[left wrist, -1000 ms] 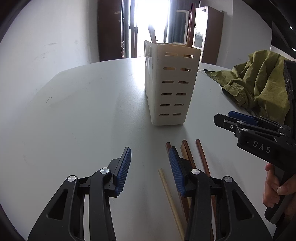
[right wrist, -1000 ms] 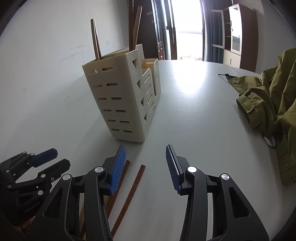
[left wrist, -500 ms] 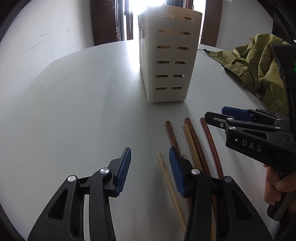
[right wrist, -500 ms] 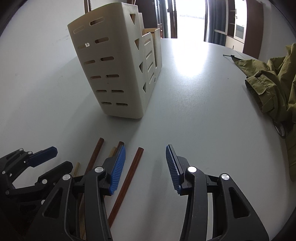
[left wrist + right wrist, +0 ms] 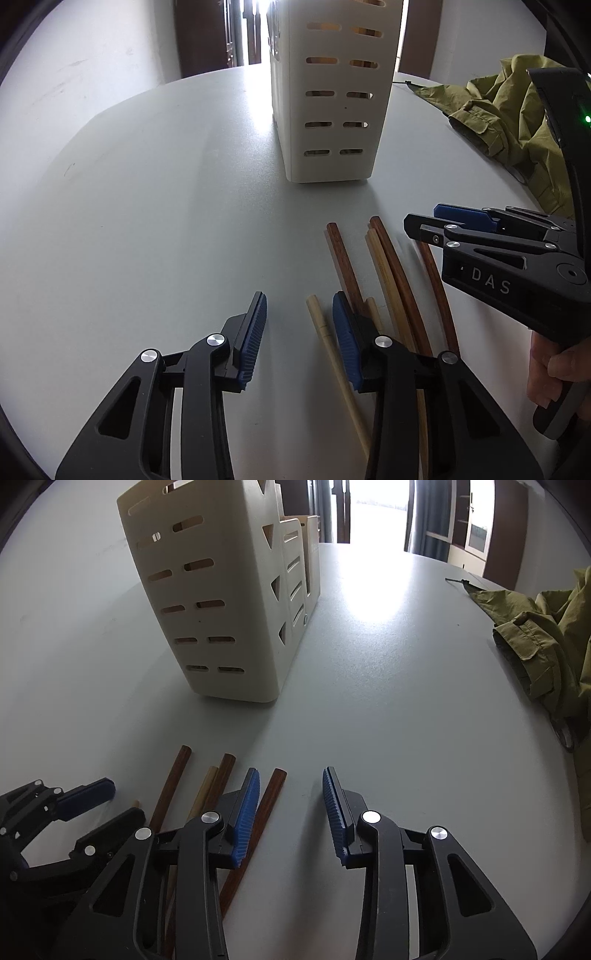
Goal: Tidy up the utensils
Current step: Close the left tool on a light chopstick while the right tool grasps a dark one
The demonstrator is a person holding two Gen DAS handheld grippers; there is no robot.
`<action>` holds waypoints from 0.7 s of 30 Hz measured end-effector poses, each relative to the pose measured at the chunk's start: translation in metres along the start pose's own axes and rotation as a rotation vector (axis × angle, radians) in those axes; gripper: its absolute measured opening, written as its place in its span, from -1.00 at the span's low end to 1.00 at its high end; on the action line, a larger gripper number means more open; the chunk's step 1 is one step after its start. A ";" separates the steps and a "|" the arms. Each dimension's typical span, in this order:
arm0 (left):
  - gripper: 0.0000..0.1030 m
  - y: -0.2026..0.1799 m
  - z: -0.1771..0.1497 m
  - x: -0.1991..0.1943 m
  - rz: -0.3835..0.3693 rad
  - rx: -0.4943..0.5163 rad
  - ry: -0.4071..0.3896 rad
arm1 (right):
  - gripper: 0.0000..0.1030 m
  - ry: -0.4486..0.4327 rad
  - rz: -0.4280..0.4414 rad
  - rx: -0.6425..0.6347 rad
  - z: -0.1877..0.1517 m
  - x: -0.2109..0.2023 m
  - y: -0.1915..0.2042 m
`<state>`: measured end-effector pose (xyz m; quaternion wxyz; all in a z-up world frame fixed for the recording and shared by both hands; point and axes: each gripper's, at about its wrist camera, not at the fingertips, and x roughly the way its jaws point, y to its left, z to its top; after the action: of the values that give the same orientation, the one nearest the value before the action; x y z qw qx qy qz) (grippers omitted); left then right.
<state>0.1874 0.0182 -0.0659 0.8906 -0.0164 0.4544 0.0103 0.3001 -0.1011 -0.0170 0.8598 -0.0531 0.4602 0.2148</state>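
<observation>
Several wooden chopsticks, dark brown and pale, lie side by side on the grey table point(image 5: 147, 221) in front of a cream slotted utensil holder point(image 5: 332, 92) point(image 5: 221, 609). My left gripper point(image 5: 299, 306) hangs low over the table with its jaws closing. A pale chopstick point(image 5: 325, 343) lies between them, close to the right finger, and neither pad presses on it. My right gripper point(image 5: 290, 786) is just to the right, its jaws closing too. A dark brown chopstick point(image 5: 271, 794) lies between them beside the left pad, untouched. Each gripper shows in the other's view: the right gripper point(image 5: 432, 221), the left gripper point(image 5: 110, 805).
A crumpled olive-green jacket point(image 5: 509, 110) point(image 5: 554, 646) lies on the table's right side. A person's hand point(image 5: 554, 369) grips the right gripper's handle. More sticks stand inside the holder. A doorway and cabinets lie beyond the table.
Both grippers sank toward the table and tipped further down, so the chopsticks now lie between their jaws. Both pairs of jaws narrowed a little.
</observation>
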 end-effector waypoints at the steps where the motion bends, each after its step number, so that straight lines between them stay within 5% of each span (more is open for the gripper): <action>1: -0.30 -0.001 0.001 0.000 -0.002 0.003 0.002 | -0.33 0.001 -0.002 -0.005 0.000 0.000 0.000; 4: -0.40 -0.004 0.001 0.002 0.011 0.022 0.002 | -0.41 0.005 -0.014 -0.015 0.000 -0.001 0.003; 9: -0.84 -0.010 0.003 0.002 -0.020 0.033 0.011 | -0.69 0.015 -0.006 -0.035 -0.003 -0.002 0.010; 21: -0.91 -0.004 0.006 0.001 -0.038 0.012 0.010 | -0.85 0.010 0.043 -0.002 0.001 -0.008 0.007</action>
<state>0.1933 0.0147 -0.0629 0.8884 -0.0199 0.4585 -0.0096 0.2934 -0.0971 -0.0089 0.8525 -0.0450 0.4656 0.2333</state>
